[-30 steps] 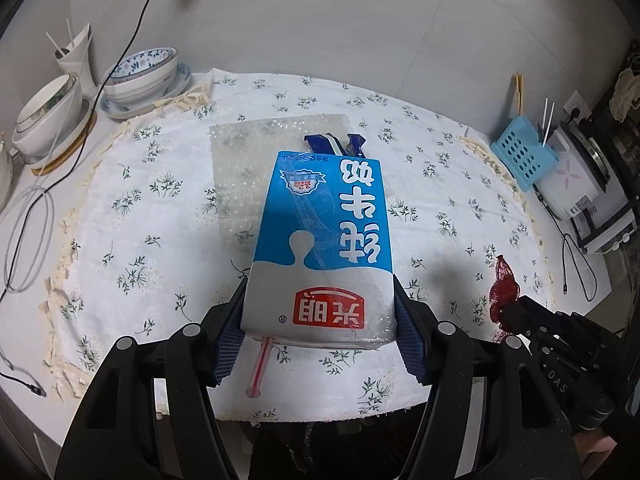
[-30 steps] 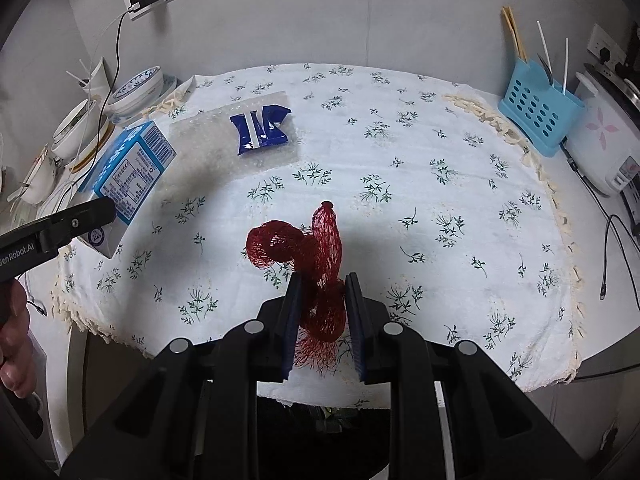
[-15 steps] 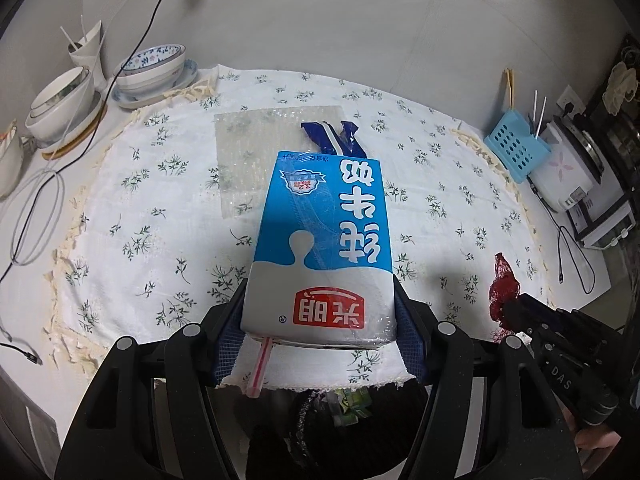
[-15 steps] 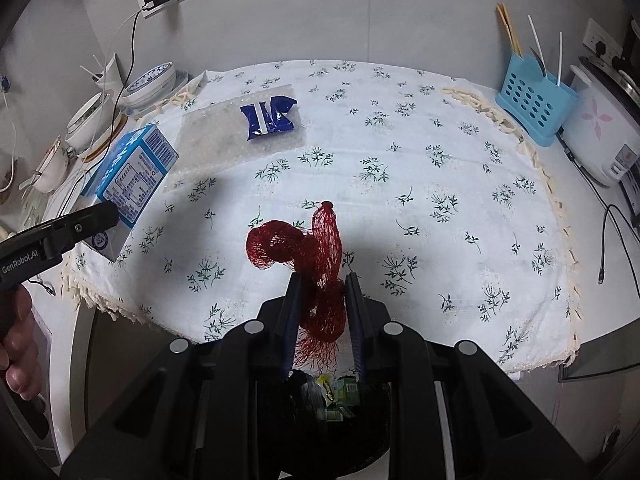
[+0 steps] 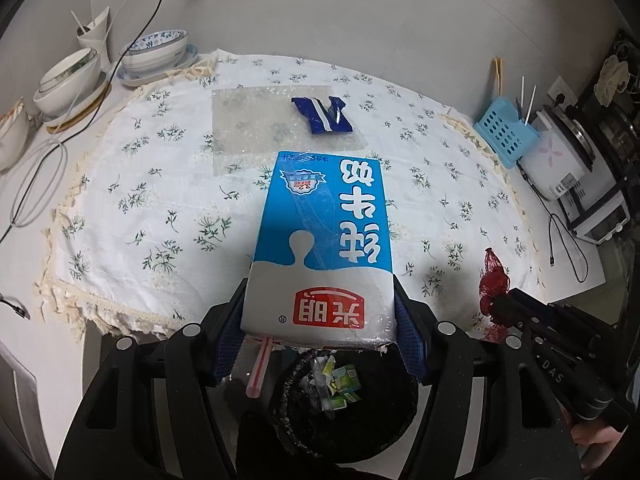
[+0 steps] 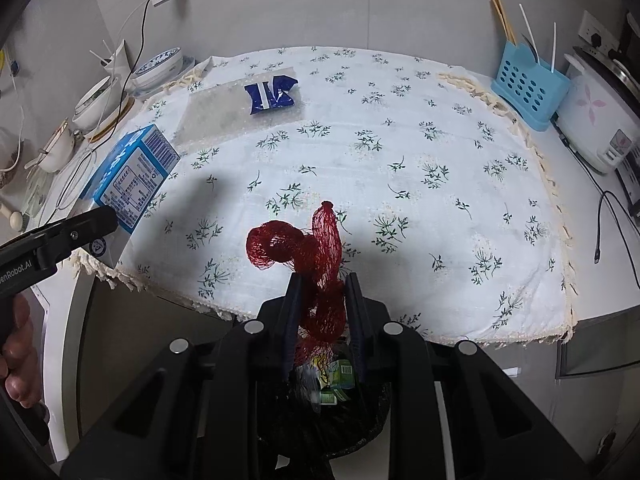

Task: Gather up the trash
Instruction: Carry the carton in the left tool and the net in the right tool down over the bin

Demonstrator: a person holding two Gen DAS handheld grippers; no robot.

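Note:
My left gripper [image 5: 320, 312] is shut on a blue and white milk carton [image 5: 324, 240] with a pink straw [image 5: 259, 372] hanging from its near end. The carton [image 6: 128, 184] also shows at the left of the right wrist view. My right gripper [image 6: 323, 300] is shut on a bunch of red mesh netting [image 6: 316, 248], also seen at the right of the left wrist view [image 5: 493, 280]. Both hang past the table's near edge, over a black-lined trash bin [image 5: 344, 404] [image 6: 332, 400] holding wrappers. A blue wrapper [image 5: 323, 114] [image 6: 272, 94] lies on a clear bubble sheet [image 5: 256, 120] on the floral tablecloth [image 6: 400, 184].
Stacked bowls and plates [image 5: 154, 54] with a black cable [image 5: 132, 40] stand at the back left. A blue utensil holder [image 6: 528, 84] and a white rice cooker [image 6: 600, 120] stand at the right. A hand [image 6: 18, 356] grips the left tool.
Both grippers have drawn back toward the table's near edge with their loads. The trash bin has come into view beneath them.

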